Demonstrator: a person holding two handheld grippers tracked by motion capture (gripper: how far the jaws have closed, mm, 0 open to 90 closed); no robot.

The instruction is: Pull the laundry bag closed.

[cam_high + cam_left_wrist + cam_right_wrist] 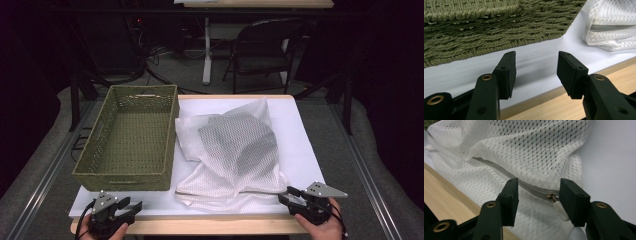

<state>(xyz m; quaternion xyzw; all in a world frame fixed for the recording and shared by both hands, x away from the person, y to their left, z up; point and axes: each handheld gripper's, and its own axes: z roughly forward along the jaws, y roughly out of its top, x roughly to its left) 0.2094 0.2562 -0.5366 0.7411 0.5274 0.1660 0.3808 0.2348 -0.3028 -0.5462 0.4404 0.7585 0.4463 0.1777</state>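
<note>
**Zipper lined up, nothing gripped yet**

From the high view, the white mesh laundry bag (230, 152) lies crumpled on the white table cover (305, 140), just right of the empty green woven basket (127, 137). My hands sit at the near edge.

In the left gripper view, my left gripper (536, 68) stands open over bare cover, the basket wall close ahead.

In the right gripper view, my right gripper (539, 195) is open around the zipper pull (559, 207), which lies close by one jaw; pinching it is left, I judge.
</note>
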